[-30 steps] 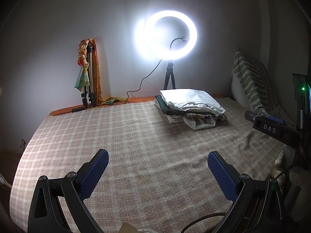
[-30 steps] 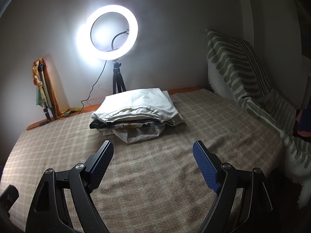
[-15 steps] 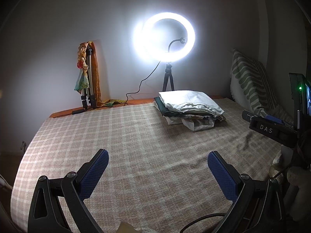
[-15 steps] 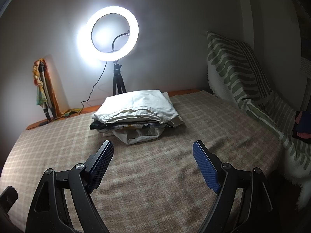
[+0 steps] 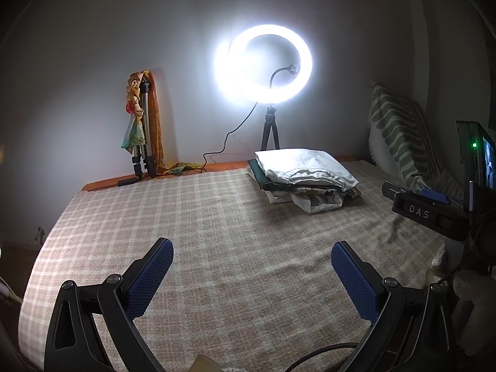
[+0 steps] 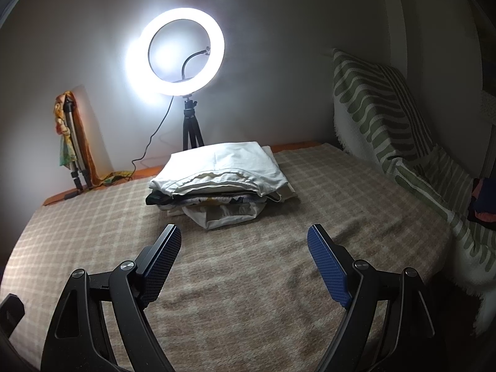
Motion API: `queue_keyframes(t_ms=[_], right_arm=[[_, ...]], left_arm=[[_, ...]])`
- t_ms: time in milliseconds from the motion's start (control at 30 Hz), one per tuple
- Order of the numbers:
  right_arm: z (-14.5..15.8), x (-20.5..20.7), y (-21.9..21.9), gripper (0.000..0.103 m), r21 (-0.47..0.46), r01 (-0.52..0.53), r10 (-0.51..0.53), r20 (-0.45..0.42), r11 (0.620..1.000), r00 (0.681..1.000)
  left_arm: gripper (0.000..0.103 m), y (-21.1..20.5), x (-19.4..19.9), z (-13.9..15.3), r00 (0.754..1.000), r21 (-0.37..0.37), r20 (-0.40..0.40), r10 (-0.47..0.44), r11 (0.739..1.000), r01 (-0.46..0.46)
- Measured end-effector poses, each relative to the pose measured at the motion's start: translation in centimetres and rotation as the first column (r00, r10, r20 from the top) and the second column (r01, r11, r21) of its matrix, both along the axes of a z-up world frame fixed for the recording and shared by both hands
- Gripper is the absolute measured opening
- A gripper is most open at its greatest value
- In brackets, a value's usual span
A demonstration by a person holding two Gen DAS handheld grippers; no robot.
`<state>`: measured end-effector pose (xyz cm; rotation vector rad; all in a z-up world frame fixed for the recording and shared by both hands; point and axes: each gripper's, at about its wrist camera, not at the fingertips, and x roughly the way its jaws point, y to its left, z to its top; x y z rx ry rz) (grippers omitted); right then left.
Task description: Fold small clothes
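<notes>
A stack of folded clothes (image 5: pixel 305 175), white piece on top, lies at the far side of the checked bed cover (image 5: pixel 186 217); it also shows in the right wrist view (image 6: pixel 223 179). My left gripper (image 5: pixel 251 248) is open and empty, above the near part of the cover, well short of the stack. My right gripper (image 6: pixel 245 238) is open and empty, close in front of the stack. The right gripper's body (image 5: pixel 434 207) shows at the right edge of the left wrist view.
A lit ring light on a small tripod (image 5: pixel 266 68) stands behind the stack by the wall. A folded tripod draped with colourful cloth (image 5: pixel 142 130) leans at the back left. A green-striped blanket (image 6: pixel 387 130) hangs along the right side.
Both grippers have drifted slightly back and up; the stack sits a bit lower in view. Jaws stay open.
</notes>
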<state>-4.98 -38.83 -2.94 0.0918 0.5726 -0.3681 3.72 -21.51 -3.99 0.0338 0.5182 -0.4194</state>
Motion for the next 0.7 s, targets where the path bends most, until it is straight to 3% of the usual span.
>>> queue_keyframes(t_ms=[700], right_arm=[[-0.10,0.00,-0.25,0.084,0.013,0.001,-0.001,0.005,1.000,1.000]], left_arm=[[0.103,-0.06,-0.22,0.22,1.000,0.001,0.015,-0.002,1.000,0.002]])
